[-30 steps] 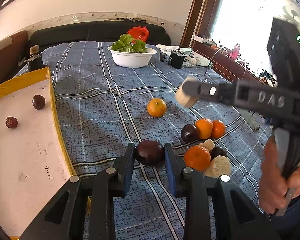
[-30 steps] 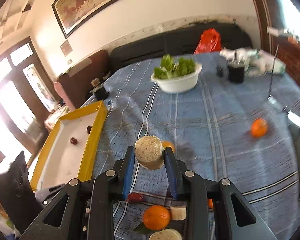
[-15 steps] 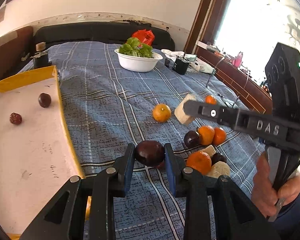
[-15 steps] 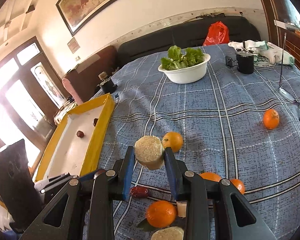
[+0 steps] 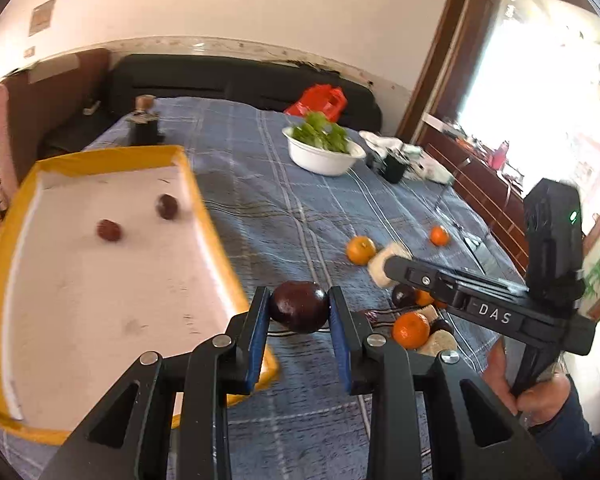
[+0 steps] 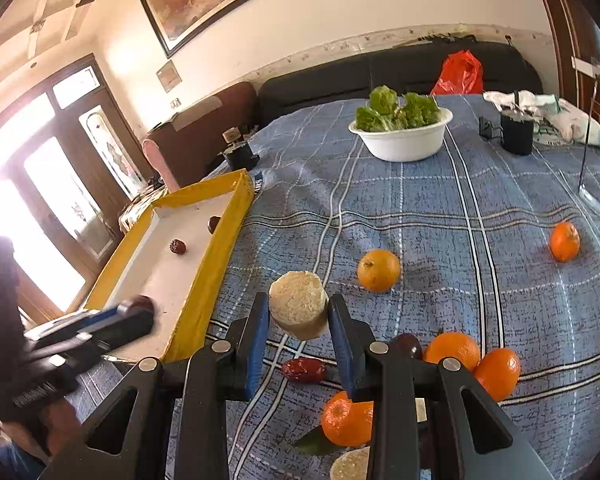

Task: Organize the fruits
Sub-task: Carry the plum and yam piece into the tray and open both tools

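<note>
Landmark: we take the yellow tray (image 5: 210, 216) as reference; two dark fruits lie inside it.
Left tool (image 5: 299, 332): we hold it clamped on a dark plum (image 5: 299, 306), beside the tray's near corner.
Right tool (image 6: 298, 334): we hold it clamped on a pale cut cylinder (image 6: 298, 304), lifted off the bench (image 6: 480, 184) just right of the tray.
Remaining fruit: the oranges (image 6: 379, 270) lie on the bench, right of the tray.
Step in hand: we judge both pieces are being carried to the tray.
Next move: bring the plum over the tray wall, lower, then part the jaws.
</note>
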`<state>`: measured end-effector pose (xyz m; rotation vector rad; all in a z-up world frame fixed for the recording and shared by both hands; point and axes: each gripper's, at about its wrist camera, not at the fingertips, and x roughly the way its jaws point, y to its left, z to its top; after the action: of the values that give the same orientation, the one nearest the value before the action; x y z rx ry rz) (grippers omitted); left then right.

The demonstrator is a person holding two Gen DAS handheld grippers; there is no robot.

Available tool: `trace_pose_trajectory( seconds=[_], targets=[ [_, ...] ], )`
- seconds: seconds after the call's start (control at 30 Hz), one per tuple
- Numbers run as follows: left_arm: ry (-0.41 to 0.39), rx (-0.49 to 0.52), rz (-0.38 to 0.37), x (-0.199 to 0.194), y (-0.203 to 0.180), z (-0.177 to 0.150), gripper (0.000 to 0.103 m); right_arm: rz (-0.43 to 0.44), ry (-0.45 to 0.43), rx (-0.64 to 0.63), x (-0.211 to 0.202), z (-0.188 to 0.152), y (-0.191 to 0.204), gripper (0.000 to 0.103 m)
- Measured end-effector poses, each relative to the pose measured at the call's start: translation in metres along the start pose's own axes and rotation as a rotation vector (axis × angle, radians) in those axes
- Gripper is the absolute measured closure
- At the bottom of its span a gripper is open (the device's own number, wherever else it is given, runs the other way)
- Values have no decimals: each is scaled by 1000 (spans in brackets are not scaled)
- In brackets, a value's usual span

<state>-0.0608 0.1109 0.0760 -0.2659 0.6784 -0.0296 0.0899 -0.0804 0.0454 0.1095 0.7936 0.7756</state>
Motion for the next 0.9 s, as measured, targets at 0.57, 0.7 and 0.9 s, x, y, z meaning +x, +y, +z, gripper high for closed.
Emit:
trace_pose_trajectory(
  seconds=[0.57, 0.7, 0.9],
  targets=[
    [-43, -163, 122, -39, 91, 26, 75, 36, 12, 0, -1, 0, 6, 70],
    [1, -194, 158, -29, 116, 38, 75, 85, 47, 39, 1, 9, 19, 69],
    [103, -252, 191, 5, 146, 55, 75, 158, 132, 18, 26, 29, 72, 69]
  ],
)
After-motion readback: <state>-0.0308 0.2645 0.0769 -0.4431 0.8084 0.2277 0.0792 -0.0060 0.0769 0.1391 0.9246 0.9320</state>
